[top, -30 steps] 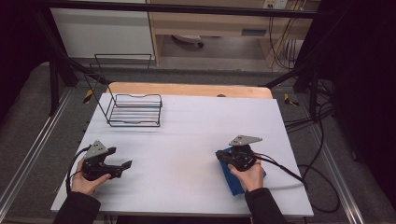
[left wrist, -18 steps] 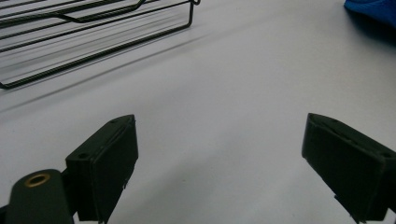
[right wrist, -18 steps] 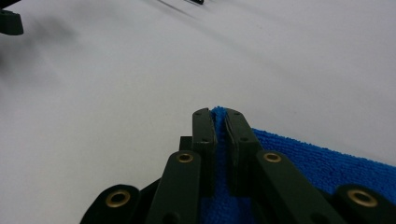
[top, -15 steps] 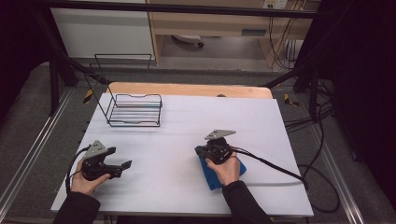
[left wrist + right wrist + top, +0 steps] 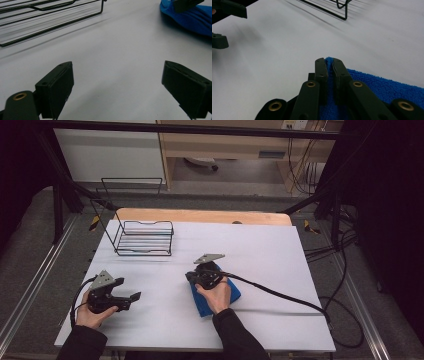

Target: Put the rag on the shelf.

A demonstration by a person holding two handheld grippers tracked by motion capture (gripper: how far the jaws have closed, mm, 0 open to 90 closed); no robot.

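Note:
A blue cloth point(image 5: 224, 296) lies near the middle of the white table, under the person's right hand. My right gripper point(image 5: 190, 277) is shut on the cloth's point(image 5: 384, 85) near corner, and a thin fold of blue pile stands up between its two jaws point(image 5: 329, 62). My left gripper point(image 5: 134, 296) rests at the table's front left, pointing right, with its jaws wide apart and nothing between them point(image 5: 117, 82). In the left gripper view the cloth point(image 5: 190, 18) sits at the top right with the other gripper on it.
A black wire rack point(image 5: 144, 238) stands at the back left of the table point(image 5: 260, 245), its bars visible in the left gripper view point(image 5: 45, 22) and the right gripper view point(image 5: 329, 6). The right gripper's cable point(image 5: 280, 295) trails off to the right edge.
My right gripper has dragged the blue cloth leftward across the table, from the right side toward the middle. The left gripper has stayed put.

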